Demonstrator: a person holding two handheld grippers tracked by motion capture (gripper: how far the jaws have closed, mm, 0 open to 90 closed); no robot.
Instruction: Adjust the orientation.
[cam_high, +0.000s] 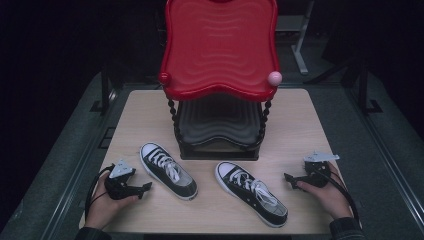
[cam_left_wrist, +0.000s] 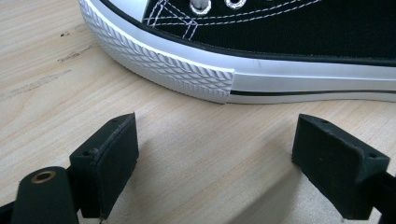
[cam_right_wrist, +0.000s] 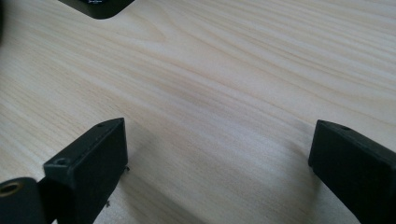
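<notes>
Wooden table (cam_high: 300, 115): both sneakers, left sneaker (cam_high: 168, 170) and right sneaker (cam_high: 251, 192), lie untouched before red rack (cam_high: 220, 47). Left gripper (cam_high: 142, 189), right gripper (cam_high: 291, 178): jaws wide, empty. Nothing begun.

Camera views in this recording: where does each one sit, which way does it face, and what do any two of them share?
High view: above the person's side, facing forward and down on the pale wooden table, two-tier red-and-black plastic rack, both hands.
Left gripper view: rides the left hand-held gripper, facing the left black canvas sneaker with white rubber sole; jaws open.
Right gripper view: rides the right hand-held gripper, facing bare tabletop; jaws open.
Shared: that sneaker shows in the high and left gripper views.
</notes>
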